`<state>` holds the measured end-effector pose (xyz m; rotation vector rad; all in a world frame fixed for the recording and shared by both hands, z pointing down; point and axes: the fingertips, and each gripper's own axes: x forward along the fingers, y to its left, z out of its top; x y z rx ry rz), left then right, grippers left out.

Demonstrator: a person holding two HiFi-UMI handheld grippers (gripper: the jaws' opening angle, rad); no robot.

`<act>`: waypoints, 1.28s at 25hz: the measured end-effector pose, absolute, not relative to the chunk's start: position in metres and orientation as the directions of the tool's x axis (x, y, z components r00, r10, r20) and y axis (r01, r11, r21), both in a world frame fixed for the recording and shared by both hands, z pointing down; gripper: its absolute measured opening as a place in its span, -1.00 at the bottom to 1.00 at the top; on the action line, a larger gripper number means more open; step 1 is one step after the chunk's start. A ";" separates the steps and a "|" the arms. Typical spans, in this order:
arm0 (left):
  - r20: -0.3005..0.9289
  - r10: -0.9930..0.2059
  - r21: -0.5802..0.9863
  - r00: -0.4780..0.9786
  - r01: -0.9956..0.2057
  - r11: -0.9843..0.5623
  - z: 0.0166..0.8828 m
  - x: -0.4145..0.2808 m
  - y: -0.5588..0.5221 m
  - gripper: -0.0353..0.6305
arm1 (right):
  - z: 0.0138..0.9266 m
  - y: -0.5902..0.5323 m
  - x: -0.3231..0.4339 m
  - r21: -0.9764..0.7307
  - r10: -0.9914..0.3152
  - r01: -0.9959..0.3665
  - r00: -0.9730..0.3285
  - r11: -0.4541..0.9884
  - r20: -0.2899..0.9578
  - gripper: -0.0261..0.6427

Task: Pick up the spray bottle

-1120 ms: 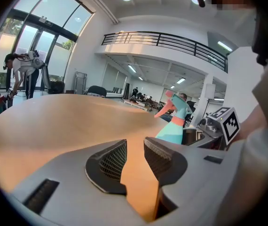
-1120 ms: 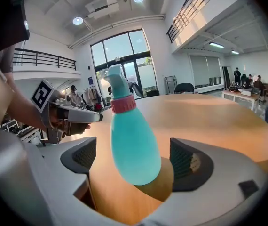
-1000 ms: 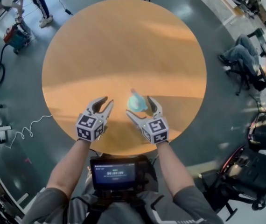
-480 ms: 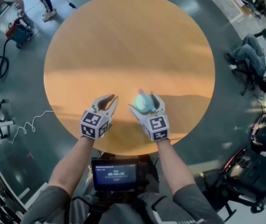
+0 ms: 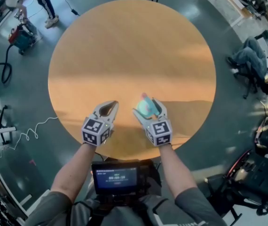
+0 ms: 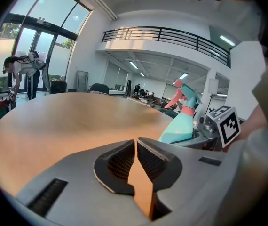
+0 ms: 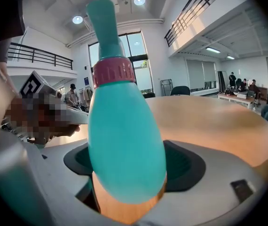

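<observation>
In the head view, the spray bottle (image 5: 143, 108) stands upright near the front edge of the round wooden table (image 5: 124, 46), between the jaws of the right gripper (image 5: 148, 109). The left gripper (image 5: 109, 107) hovers just beside it over bare tabletop.

In the left gripper view, that tool's ribbed pads (image 6: 120, 160) are drawn almost together, with only a thin slit between them and nothing in it. The bottle shows off to the right, teal with a pink collar and trigger, beside the right gripper's marker cube (image 6: 225, 124).

In the right gripper view, the teal body fills the gap and the dark pads (image 7: 185, 166) sit against both its flanks, so the jaws look clamped on the lower body. Whether the base touches the table cannot be told.

The step in hand appears to be the grasp itself. The next move calls for a straight upward lift, keeping the smooth, tapering body from slipping down.
</observation>
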<state>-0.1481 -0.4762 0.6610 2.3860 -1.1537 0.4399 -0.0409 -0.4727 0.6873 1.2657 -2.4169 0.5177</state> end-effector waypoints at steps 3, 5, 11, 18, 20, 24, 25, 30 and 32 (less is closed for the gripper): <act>0.452 -0.654 0.233 0.607 -0.787 -0.571 0.651 -0.149 -0.478 -0.88 | 0.673 -0.475 -0.045 -0.170 -0.705 -0.829 -0.545 0.532 0.453 0.35; 0.440 -0.661 0.223 0.609 -0.786 -0.576 0.640 -0.151 -0.479 -0.88 | 0.660 -0.475 -0.049 -0.173 -0.704 -0.823 -0.555 0.541 0.442 0.35; 0.350 -0.696 0.230 0.628 -0.777 -0.586 0.585 -0.153 -0.487 -0.88 | 0.598 -0.481 -0.050 -0.174 -0.723 -0.813 -0.575 0.555 0.383 0.35; 0.193 -0.710 0.193 0.677 -0.736 -0.649 0.507 -0.151 -0.484 -0.89 | 0.519 -0.482 -0.044 -0.181 -0.744 -0.801 -0.598 0.570 0.299 0.35; 0.179 -0.709 0.195 0.682 -0.731 -0.654 0.492 -0.147 -0.484 -0.89 | 0.503 -0.481 -0.040 -0.176 -0.750 -0.802 -0.597 0.571 0.286 0.35; 0.146 -0.680 0.183 0.719 -0.695 -0.696 0.465 -0.131 -0.481 -0.89 | 0.477 -0.476 -0.034 -0.165 -0.762 -0.803 -0.596 0.573 0.256 0.35; 0.141 -0.675 0.173 0.725 -0.689 -0.704 0.462 -0.126 -0.480 -0.89 | 0.473 -0.474 -0.032 -0.154 -0.766 -0.807 -0.591 0.571 0.253 0.35; 0.141 -0.669 0.153 0.729 -0.684 -0.713 0.453 -0.109 -0.476 -0.89 | 0.457 -0.466 -0.011 -0.123 -0.802 -0.838 -0.545 0.532 0.246 0.35; 0.141 -0.662 0.153 0.736 -0.677 -0.720 0.450 -0.104 -0.474 -0.89 | 0.454 -0.463 -0.002 -0.116 -0.819 -0.854 -0.520 0.508 0.244 0.35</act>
